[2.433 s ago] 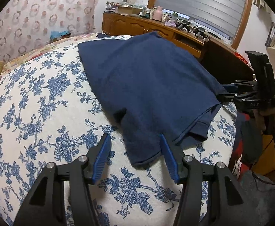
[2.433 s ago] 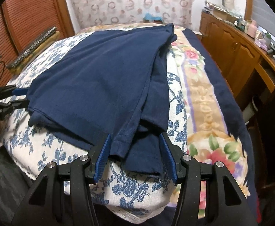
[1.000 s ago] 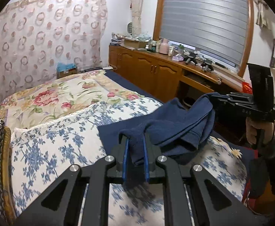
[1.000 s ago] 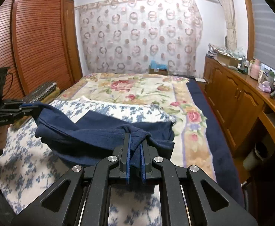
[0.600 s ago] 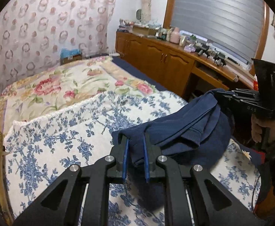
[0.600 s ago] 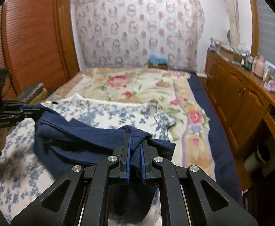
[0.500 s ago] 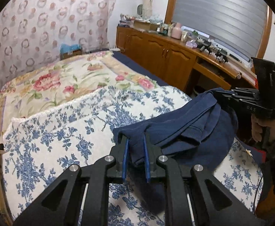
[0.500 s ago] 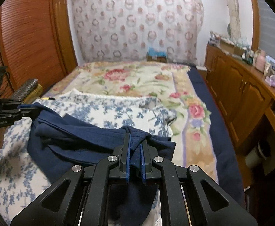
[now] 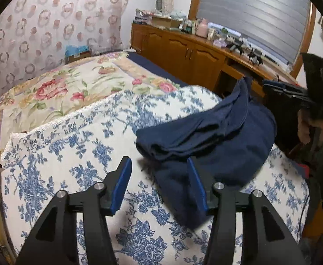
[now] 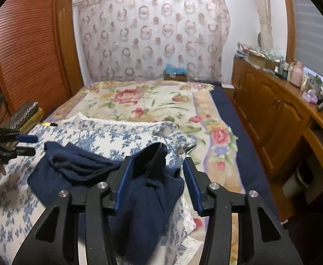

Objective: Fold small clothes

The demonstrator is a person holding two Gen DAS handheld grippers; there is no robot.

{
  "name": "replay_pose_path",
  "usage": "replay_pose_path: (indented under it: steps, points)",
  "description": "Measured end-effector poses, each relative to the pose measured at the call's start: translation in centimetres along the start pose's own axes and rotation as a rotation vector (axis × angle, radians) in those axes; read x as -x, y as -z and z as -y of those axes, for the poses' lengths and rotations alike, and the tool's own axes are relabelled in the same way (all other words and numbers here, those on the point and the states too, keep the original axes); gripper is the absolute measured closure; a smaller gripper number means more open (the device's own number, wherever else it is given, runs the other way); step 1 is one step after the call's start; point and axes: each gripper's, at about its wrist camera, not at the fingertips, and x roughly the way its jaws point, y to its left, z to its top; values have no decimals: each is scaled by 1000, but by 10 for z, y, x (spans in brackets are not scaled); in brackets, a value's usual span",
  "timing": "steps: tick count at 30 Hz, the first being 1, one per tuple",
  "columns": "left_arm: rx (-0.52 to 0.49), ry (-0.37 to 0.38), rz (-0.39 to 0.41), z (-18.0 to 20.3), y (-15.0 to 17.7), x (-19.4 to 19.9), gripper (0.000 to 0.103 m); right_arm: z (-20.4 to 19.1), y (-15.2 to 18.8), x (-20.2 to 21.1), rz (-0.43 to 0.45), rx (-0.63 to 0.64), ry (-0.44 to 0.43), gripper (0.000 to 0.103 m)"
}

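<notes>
The navy shirt (image 9: 216,141) lies in a loose, bunched heap on the blue-flowered cover (image 9: 73,145) at the near end of the bed (image 10: 152,101), with its folds rumpled and one edge standing up a little. The left tongs (image 9: 159,181) are spread; their jaws have just been opening, and the near part of the shirt lies between the blue pads (image 9: 122,182) without being pressed by them. The right pad is just beside the cloth, the left pad stands apart from it over the cover. The right tongs (image 10: 155,184) are also spread, their jaws have just been opening as well, and a raised fold of the shirt (image 10: 139,176) sits between the pads; the fold leans close to the left pad, but I cannot tell if it touches. In the left view the right tongs (image 9: 294,92) show at the far right, held by a hand (image 9: 305,128), near the upper end of the shirt. In the right view the left tongs (image 10: 26,145) show at the left edge, just beside the far corner of the shirt, with their blue tips apart. Behind the cover lies a rose-patterned blanket (image 10: 161,103). A wooden cabinet (image 10: 272,110) with small things on top runs along the right side of the bed.
</notes>
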Motion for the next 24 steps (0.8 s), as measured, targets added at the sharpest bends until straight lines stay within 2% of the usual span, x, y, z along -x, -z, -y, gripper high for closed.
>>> replay_pose_path:
  steps: [5,12,13,15,19,20,22,24]
  points:
    - [-22,-6,-45,2,1,-22,52,-4,13,-12,-68,69,-33,53]
    - [-24,-22,-52,-5,-14,-37,52,-3,5,-58,-129,108,-62,55]
    - [-17,-27,-46,-7,-17,-38,52,-1,2,-62,-129,100,-67,60]
    - [-8,-32,-36,-10,-21,-39,52,2,-2,-65,-116,81,-116,91]
    - [20,-54,-8,-18,-27,-40,52,12,-9,-60,-45,31,-167,101]
    - [31,-67,0,-20,-28,-40,52,15,-9,-60,-37,16,-149,102]
    - [48,-81,6,-24,-29,-40,52,22,-10,-65,-66,-24,-39,102]
    - [58,-77,4,-25,-27,-40,52,27,-7,-69,-92,-50,-6,102]
